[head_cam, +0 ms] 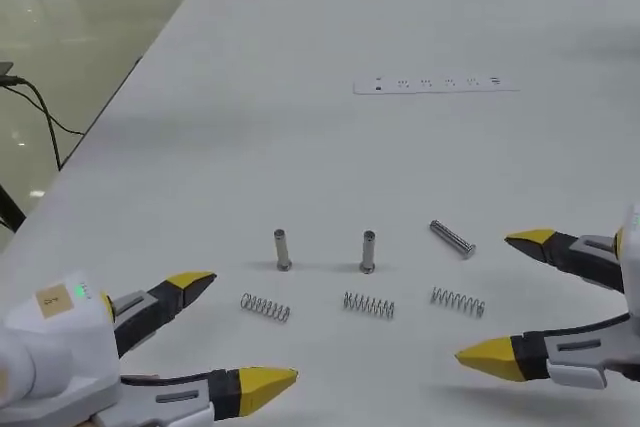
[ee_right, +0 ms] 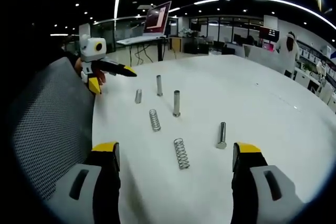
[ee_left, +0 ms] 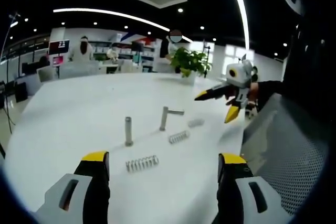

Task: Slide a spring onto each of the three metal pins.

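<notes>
While springs dot the white table, possibly tiled floor gleams.

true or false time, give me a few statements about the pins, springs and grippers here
1. All three springs lie loose on the table, none on a pin. True.
2. All three pins stand upright. False: in the head view the left pin and middle pin stand, but the right pin lies on its side.
3. The left gripper and right gripper are both open and hold nothing. True.
4. The power strip lies between the springs and the grippers. False: the power strip lies beyond the pins, on the far part of the table.
</notes>
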